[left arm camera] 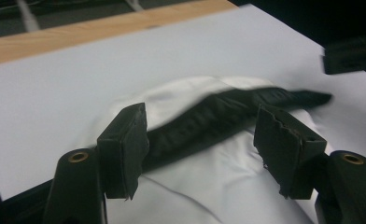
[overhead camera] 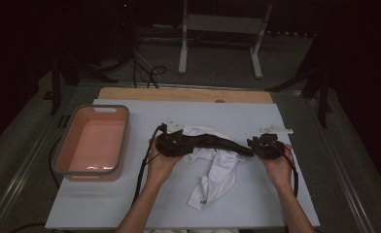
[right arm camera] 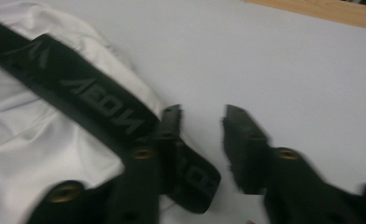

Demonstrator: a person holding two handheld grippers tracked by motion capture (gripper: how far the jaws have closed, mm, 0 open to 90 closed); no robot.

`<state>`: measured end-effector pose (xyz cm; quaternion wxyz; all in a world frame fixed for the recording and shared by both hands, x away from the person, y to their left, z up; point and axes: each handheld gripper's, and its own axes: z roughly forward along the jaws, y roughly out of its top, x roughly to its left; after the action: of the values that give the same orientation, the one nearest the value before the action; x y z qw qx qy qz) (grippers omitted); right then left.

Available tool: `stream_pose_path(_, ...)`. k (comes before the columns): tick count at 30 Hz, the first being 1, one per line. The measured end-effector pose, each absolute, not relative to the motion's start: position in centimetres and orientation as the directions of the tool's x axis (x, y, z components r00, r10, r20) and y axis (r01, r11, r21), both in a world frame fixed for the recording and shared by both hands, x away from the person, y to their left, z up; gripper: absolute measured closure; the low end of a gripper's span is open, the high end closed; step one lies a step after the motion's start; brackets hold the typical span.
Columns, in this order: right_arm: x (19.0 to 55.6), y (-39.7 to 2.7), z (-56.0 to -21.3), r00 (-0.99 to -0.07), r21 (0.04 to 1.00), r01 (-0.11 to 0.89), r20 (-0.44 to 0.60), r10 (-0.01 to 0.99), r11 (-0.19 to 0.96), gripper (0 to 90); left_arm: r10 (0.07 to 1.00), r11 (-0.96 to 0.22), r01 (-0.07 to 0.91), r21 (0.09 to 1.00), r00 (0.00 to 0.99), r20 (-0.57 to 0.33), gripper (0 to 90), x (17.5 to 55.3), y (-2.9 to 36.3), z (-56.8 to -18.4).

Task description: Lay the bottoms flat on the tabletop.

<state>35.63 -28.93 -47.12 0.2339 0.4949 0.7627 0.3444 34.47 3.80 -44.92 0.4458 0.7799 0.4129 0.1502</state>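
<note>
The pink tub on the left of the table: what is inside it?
The pink tub looks empty: its bare pink floor shows in the high view. Its near wall hides the strip of floor just behind it.

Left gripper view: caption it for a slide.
Open left claw straddles the black waistband of a white garment on the pale table.

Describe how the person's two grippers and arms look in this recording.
Both grippers, left gripper and right gripper, are black with a pale three-cornered plate on top and a black cable trailing back. Up close, the jaws carry square black pads with worn, ragged edges and brass-coloured screws. The forearms are bare, with no sleeves showing.
</note>
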Motion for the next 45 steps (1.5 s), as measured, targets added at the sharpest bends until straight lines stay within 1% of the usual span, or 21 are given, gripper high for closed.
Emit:
stream_pose_path(2,35.2,-28.9,-47.2,-0.422,0.756,0.585,-0.024,0.906,0.293,58.1,0.765,-0.267,0.504,0.822,0.629,-0.137,35.9,33.8,3.1,-45.1)
stream_pose_path(5,34.9,-29.1,-47.5,-0.423,0.756,0.588,-0.015,0.906,0.288,52.4,0.743,-0.278,0.496,0.822,0.654,-0.143,36.2,33.0,2.3,-45.4)
stream_pose_path(11,34.5,-29.0,-48.1,-0.454,0.736,0.597,-0.018,0.891,0.319,46.9,0.704,-0.296,0.497,0.816,0.691,-0.166,37.8,31.8,1.1,-46.1)
stream_pose_path(15,34.5,-28.6,-48.4,-0.478,0.723,0.596,-0.031,0.878,0.350,46.7,0.688,-0.324,0.503,0.801,0.707,-0.165,39.9,31.2,0.8,-46.9)
stream_pose_path(21,34.5,-28.1,-48.8,-0.503,0.714,0.591,-0.036,0.863,0.374,47.6,0.664,-0.334,0.524,0.784,0.721,-0.198,44.6,30.4,1.1,-48.1)
stream_pose_path(26,34.6,-27.8,-49.2,-0.514,0.707,0.593,-0.036,0.857,0.386,48.1,0.654,-0.345,0.559,0.754,0.720,-0.234,45.9,29.9,1.7,-49.7)
stream_pose_path(31,34.7,-27.5,-49.4,-0.536,0.702,0.585,-0.042,0.843,0.407,50.0,0.641,-0.383,0.559,0.735,0.734,-0.224,47.0,29.3,1.6,-50.6)
stream_pose_path(36,34.8,-26.8,-49.7,-0.547,0.691,0.580,-0.062,0.834,0.432,50.1,0.628,-0.388,0.570,0.724,0.739,-0.244,50.6,28.9,1.3,-51.1)
stream_pose_path(38,34.9,-26.6,-49.9,-0.547,0.681,0.580,-0.082,0.833,0.448,52.1,0.615,-0.404,0.570,0.715,0.748,-0.248,53.7,28.8,1.2,-51.3)
stream_pose_path(40,35.2,-26.4,-50.0,-0.539,0.672,0.588,-0.090,0.838,0.451,56.7,0.609,-0.422,0.572,0.703,0.754,-0.248,59.6,28.7,0.9,-51.6)
stream_pose_path(41,35.2,-26.4,-50.0,-0.536,0.671,0.590,-0.092,0.839,0.450,60.9,0.597,-0.436,0.570,0.696,0.762,-0.250,63.9,28.8,0.9,-51.7)
stream_pose_path(42,35.3,-26.3,-50.1,-0.535,0.672,0.589,-0.092,0.840,0.449,66.0,0.592,-0.445,0.569,0.692,0.766,-0.250,70.3,28.7,0.8,-51.7)
stream_pose_path(44,35.4,-26.4,-50.0,-0.535,0.673,0.588,-0.093,0.840,0.449,76.7,0.587,-0.462,0.566,0.683,0.772,-0.243,79.2,28.7,0.7,-51.8)
stream_pose_path(45,35.4,-26.4,-50.0,-0.531,0.676,0.590,-0.086,0.843,0.441,80.3,0.581,-0.469,0.562,0.681,0.777,-0.241,82.8,28.6,0.7,-51.8)
